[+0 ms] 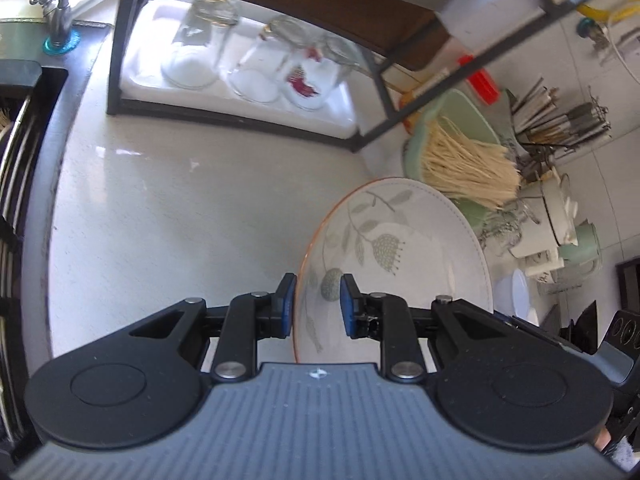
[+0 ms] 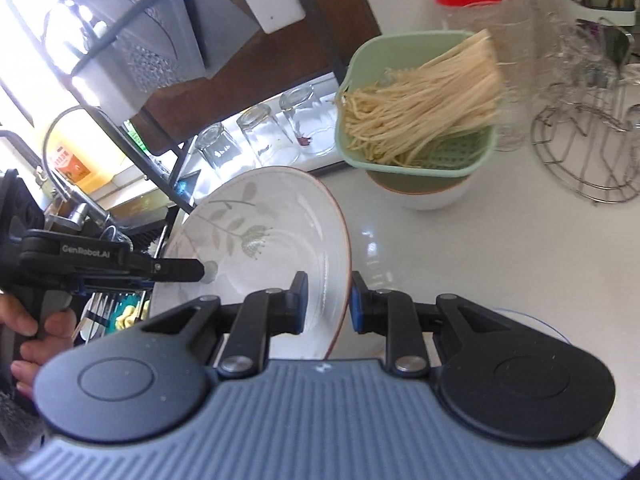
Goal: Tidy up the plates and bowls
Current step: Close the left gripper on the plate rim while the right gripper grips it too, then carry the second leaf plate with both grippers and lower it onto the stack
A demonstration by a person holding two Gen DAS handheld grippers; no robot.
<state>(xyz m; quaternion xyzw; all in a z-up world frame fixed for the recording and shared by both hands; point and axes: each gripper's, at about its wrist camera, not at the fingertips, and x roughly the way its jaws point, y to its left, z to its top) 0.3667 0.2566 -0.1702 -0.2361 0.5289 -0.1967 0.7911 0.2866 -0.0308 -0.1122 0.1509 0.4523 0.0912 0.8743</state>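
Observation:
A white plate with a grey leaf pattern and an orange rim [image 1: 404,256] is held on edge above the pale counter. My left gripper [image 1: 318,306] is shut on its rim, blue pads on either side. In the right wrist view the same plate [image 2: 264,240] stands tilted, and my right gripper [image 2: 328,302] is shut on its near rim. The left gripper [image 2: 200,270] shows there at the plate's left side, held by a hand.
A black-framed shelf [image 1: 240,120] holds a white tray of upturned glasses [image 1: 256,68]. A green colander of noodles [image 2: 416,108] sits on a white bowl [image 2: 428,194]. A wire rack [image 2: 588,144], a red-lidded jar [image 2: 468,4], a utensil holder [image 1: 560,120] and a sink rack [image 1: 12,184] stand around.

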